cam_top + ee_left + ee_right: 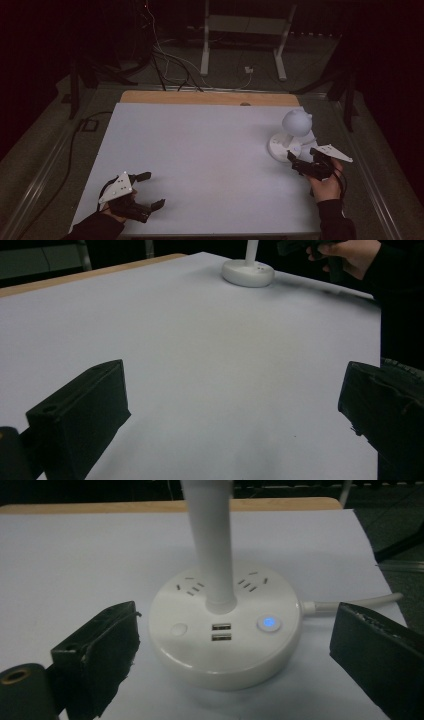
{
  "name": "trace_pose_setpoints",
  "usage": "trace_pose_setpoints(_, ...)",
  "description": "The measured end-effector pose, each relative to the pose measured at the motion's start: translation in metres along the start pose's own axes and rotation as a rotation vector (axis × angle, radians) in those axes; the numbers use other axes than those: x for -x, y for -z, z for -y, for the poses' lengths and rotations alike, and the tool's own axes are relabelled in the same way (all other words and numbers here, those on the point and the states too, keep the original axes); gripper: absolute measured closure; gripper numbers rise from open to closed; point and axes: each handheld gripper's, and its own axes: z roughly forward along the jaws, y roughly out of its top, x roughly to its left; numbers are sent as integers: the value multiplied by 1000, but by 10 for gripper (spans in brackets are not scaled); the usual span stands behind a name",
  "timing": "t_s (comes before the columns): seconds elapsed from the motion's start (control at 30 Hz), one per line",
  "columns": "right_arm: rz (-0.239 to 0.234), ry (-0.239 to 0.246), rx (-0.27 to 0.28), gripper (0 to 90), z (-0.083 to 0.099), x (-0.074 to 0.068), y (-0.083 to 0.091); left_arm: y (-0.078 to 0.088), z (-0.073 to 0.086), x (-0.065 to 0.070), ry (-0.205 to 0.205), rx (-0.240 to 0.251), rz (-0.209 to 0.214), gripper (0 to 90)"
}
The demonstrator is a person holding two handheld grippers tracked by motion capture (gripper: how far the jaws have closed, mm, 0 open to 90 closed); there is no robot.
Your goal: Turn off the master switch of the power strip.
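A white desk lamp stands at the right of the table, with a rounded head [296,122] on a stem [210,545] above a round base [284,145]. The base [225,650] carries socket slots, two USB ports [221,632], a plain button [178,630] and a blue-lit button [269,623]. My right gripper [294,162] is open just in front of the base, its jaws either side of it without touching [235,625]. My left gripper [151,190] rests open near the front left corner, nothing between its jaws [235,390]. The lamp base [248,273] appears far off in the left gripper view.
A white sheet [200,160] covers the table, with a wooden strip [200,98] at the far edge. The lamp's cable [350,601] runs off to the right. Beyond the table lie floor cables [170,65] and a white stand [245,30].
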Motion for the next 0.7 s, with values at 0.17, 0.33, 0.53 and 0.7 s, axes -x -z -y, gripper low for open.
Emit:
trace_pose_setpoints(0.17, 28, -38, -13, 187, -3, 2, 0, 0, 0, 0, 0, -1, 2, 3)
trace_pose_setpoints(0.33, 47, -83, -31, 380, -6, 4, 1, 0, 0, 0, 1, -2, 2, 3)
trace_pose_setpoints(0.53, 77, -82, -46, 503, -8, 6, 0, 0, 0, 0, 1, -2, 2, 3)
trace_pose_setpoints(0.7, 86, -60, -46, 572, -8, 7, -1, 0, 0, 0, 0, -3, 1, 3)
